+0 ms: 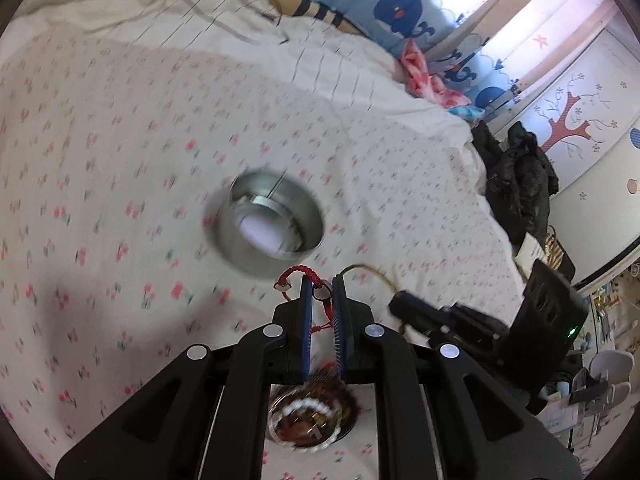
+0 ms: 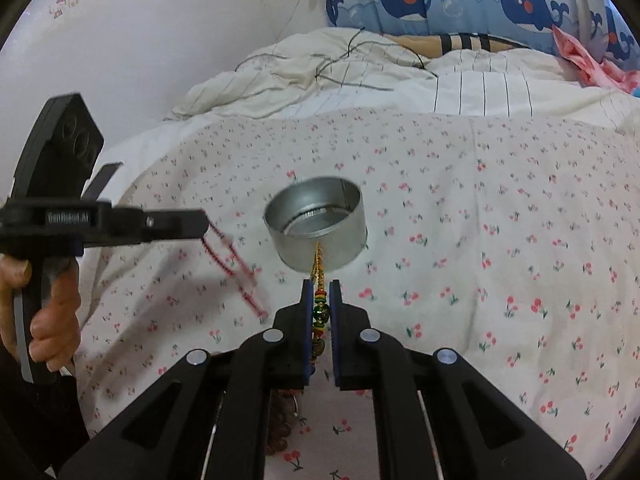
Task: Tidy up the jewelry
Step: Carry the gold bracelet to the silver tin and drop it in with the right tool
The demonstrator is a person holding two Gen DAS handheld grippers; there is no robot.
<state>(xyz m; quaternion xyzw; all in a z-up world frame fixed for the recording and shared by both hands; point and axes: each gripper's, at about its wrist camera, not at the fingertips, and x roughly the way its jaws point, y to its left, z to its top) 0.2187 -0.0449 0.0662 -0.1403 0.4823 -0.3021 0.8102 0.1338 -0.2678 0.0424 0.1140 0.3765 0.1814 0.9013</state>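
Open bedsheet [image 2: 480,240] all round tin [image 2: 316,224]

Tin top uncovered, approach free from above & rt. Left gripper [image 2: 202,224] w/ dangling red bracelet [image 2: 236,264] crowds tin's left side.

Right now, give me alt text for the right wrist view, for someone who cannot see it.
The right gripper is shut on a gold beaded strand, just short of an open round metal tin on a cherry-print bedsheet. At left, the hand-held left gripper dangles a red cord bracelet, blurred by motion.

Both wrist views look down, close over bed, sharing metal tin [image 1: 272,222].
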